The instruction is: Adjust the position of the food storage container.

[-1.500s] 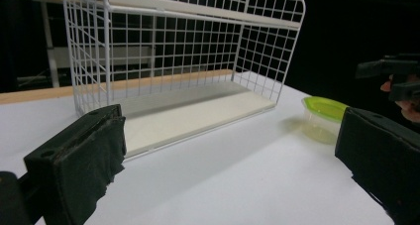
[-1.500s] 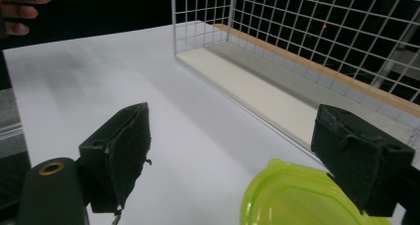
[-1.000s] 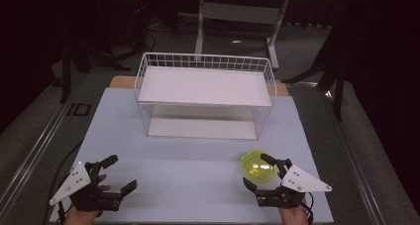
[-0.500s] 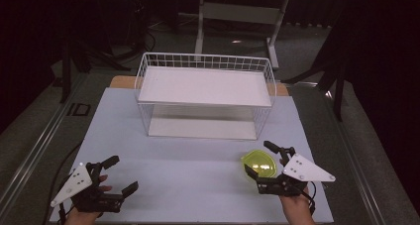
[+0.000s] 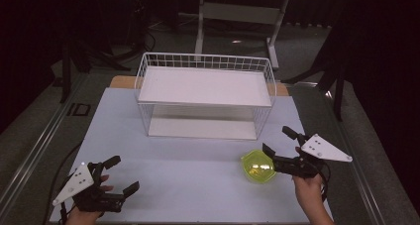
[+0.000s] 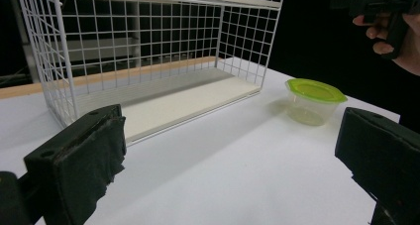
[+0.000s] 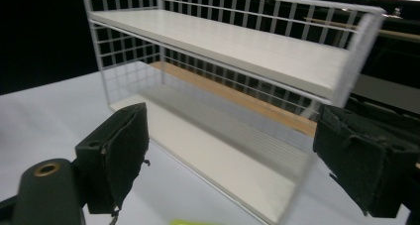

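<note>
A clear tub with a yellow-green lid sits on the white table, in front of the right end of a white wire rack with two shelves. My right gripper is open and held in the air just right of the tub, holding nothing. In the right gripper view its jaws face the rack, and a sliver of the green lid shows at the bottom edge. My left gripper stands open and empty at the front left. Its own view, past its open jaws, shows the tub and rack.
The rack's lower shelf is bare and open toward me. A wooden strip lies behind the rack. Dark floor, stand legs and cables surround the table. A hand with the other gripper shows at the upper right of the left gripper view.
My right gripper has moved forward and up, away from the table's front edge, to beside the tub. The tub and the left gripper have stayed put.
</note>
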Action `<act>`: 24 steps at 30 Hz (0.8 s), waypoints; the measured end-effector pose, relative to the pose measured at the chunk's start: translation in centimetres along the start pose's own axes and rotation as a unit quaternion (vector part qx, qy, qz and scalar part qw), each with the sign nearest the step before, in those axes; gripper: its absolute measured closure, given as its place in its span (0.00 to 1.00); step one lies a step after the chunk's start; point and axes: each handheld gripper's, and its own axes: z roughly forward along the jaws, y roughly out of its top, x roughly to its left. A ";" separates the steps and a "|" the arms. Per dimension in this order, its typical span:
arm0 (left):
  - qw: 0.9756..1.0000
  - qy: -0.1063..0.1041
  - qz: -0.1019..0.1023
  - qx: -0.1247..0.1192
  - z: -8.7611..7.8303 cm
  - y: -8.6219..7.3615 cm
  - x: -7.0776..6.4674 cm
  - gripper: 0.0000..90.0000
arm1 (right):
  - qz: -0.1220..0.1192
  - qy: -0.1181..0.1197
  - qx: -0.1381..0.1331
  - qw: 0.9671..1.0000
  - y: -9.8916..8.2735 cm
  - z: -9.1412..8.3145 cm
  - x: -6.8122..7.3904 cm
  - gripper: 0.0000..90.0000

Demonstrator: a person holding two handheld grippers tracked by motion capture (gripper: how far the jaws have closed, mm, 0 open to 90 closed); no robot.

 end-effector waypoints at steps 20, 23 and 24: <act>1.000 -0.004 0.001 0.003 0.4 -0.1 -0.1 0.00 | 0.029 -0.054 0.086 0.994 -5.6 -1.4 -2.7 0.43; 1.000 -0.004 0.002 0.003 0.4 -0.1 -0.1 0.00 | 0.026 -0.067 0.115 0.991 -6.6 -1.7 -3.1 0.63; 1.000 -0.004 0.001 0.003 0.4 -0.1 -0.1 0.00 | 0.031 -0.063 0.122 0.990 -7.0 -1.7 -3.3 0.67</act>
